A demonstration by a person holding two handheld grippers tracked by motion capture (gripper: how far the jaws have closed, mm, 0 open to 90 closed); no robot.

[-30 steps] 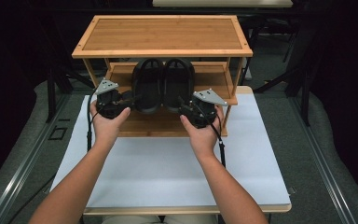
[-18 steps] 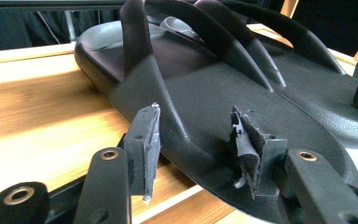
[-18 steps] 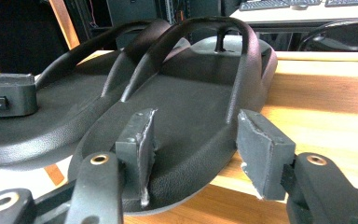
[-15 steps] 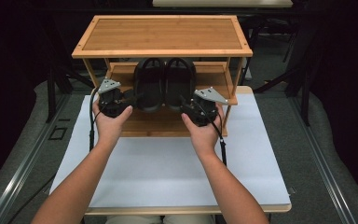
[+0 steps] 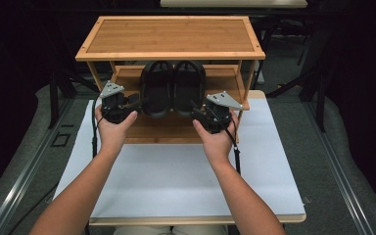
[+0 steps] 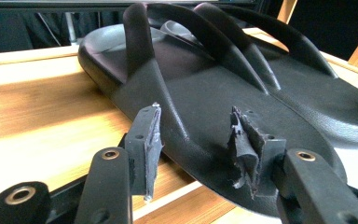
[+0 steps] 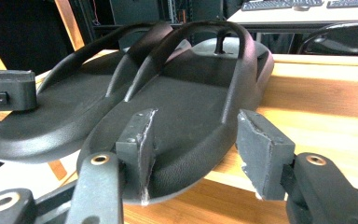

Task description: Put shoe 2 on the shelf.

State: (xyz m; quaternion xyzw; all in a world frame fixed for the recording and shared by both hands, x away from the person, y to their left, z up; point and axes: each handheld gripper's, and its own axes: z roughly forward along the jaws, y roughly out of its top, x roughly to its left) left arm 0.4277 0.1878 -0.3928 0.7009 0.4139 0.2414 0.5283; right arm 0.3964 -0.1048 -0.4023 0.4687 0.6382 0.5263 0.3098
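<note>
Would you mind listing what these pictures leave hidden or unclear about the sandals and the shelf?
- High view: the sandals' toe ends, hidden under the shelf's top board.
- Left gripper view: left sandal's heel edge, behind the jaw pads.
- Right gripper view: right sandal's heel underside, hidden against the lower shelf.

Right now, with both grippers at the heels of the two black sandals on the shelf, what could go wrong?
1. The sandals' heels overhang the lower shelf's front edge; a nudge could tip them off.
2. The left gripper's pads look torn, so its grip may slip.
3. The sandals lie touching, so moving one may drag the other.
</note>
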